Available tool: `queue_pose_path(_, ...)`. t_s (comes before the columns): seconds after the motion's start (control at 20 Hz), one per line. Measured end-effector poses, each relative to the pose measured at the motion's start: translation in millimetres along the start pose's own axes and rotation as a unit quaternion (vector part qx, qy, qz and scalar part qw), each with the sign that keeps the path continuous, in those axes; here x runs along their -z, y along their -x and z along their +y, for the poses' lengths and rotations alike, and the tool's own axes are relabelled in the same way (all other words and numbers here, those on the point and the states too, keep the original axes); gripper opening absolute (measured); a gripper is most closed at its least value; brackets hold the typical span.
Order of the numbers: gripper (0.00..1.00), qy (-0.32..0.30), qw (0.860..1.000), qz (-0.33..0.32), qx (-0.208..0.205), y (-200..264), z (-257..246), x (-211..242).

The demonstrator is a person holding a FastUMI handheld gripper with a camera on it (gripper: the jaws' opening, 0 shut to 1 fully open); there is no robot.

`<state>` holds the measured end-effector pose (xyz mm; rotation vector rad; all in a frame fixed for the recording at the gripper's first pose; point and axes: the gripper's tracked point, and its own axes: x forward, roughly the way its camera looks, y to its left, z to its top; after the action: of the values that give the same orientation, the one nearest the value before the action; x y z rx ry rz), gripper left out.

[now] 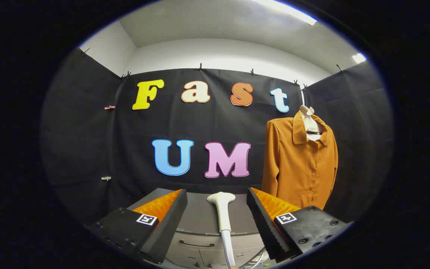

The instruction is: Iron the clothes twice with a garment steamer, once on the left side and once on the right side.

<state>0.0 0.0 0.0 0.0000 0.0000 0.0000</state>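
A white garment steamer (222, 211) lies on the grey table (196, 216), its flat head pointing away from me and its hose running back toward me. My gripper (217, 198) is open, its two fingers standing wide on either side of the steamer without touching it. An orange button-up shirt (299, 164) hangs on a white hanger (309, 118) against the black cloth wall, beyond and to the right of the right finger, its front facing me.
The table has drawers with dark handles (196, 244) along its front, just below the fingers. Black cloth walls close the booth at the back and on both sides. A white wall and ceiling lights show above.
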Motion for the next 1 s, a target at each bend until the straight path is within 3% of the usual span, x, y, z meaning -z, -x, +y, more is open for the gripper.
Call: queue_pose_path(1.0, 0.98, -0.021, 0.999, 0.026, 0.024, -23, -9, 21)
